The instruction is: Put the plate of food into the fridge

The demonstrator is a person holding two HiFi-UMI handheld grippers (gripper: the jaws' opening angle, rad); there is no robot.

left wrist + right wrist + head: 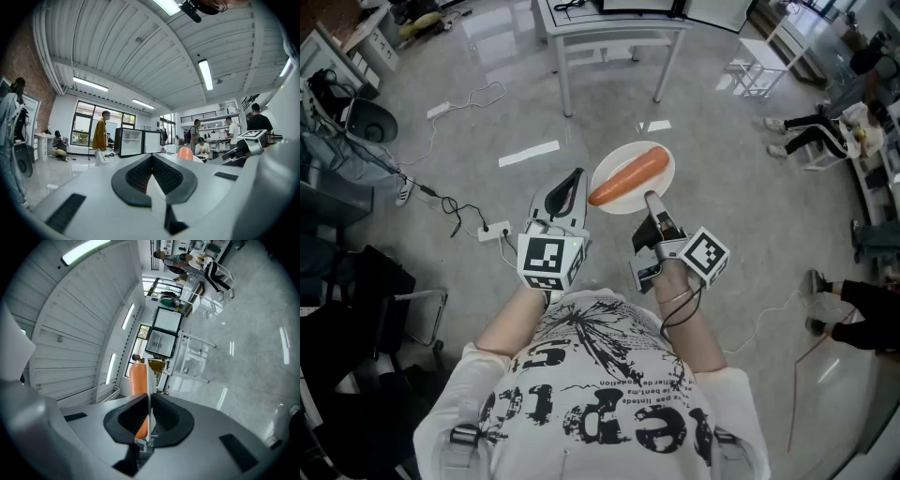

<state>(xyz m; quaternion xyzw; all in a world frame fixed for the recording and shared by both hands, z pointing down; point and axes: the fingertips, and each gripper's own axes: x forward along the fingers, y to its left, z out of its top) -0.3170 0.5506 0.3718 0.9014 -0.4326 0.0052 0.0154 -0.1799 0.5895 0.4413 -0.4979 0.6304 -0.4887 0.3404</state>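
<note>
A white plate [621,161] with a long orange piece of food [628,176] on it is held level above the floor. My right gripper [652,199] is shut on the plate's near rim. In the right gripper view the plate [148,380] stands edge-on between the pads, with the orange food [137,378] on one side. My left gripper [577,176] is just left of the plate, shut and holding nothing; its pads [140,176] meet at the tip. A small glass-door fridge [129,142] stands ahead; it also shows in the right gripper view, fridge [164,331].
A white table [609,33] stands ahead. Cables and a power strip [492,230] lie on the floor to the left. A dark chair [412,314] is at my left. People sit at the right [820,127], and a person in a yellow coat [100,136] stands by the fridge.
</note>
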